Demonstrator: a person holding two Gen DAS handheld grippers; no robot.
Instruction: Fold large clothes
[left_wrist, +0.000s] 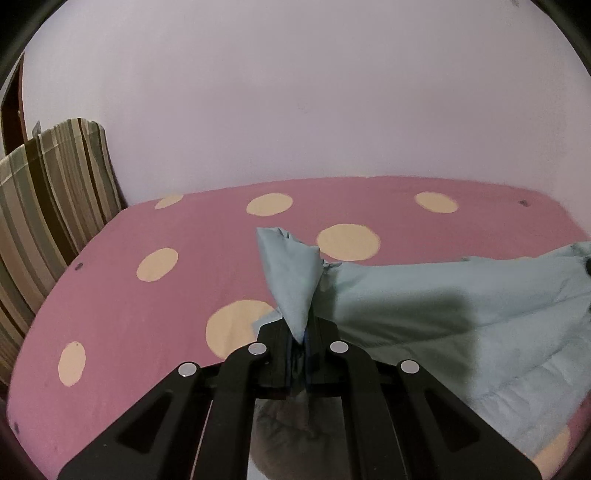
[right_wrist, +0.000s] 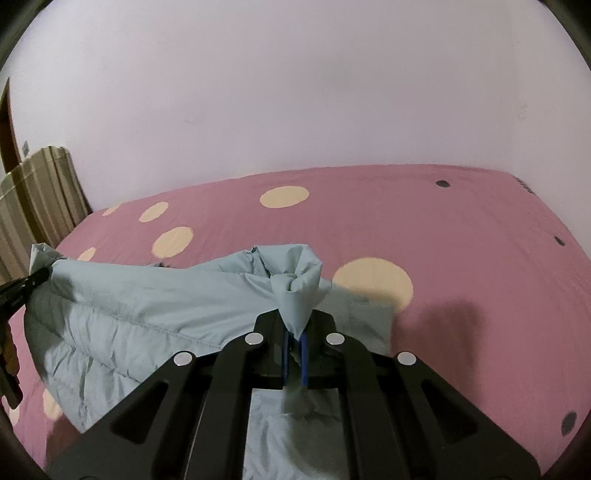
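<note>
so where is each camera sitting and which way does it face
Left wrist view: sits on the left gripper, looking forward and down across the pink spotted bed to the wall; its black fingers are shut on a corner of the light blue garment.
Right wrist view: sits on the right gripper, facing the same way; its fingers pinch another corner of the garment, and the left gripper's tip shows at the left edge.
Shared: bed, garment, wall, striped cushion.
</note>
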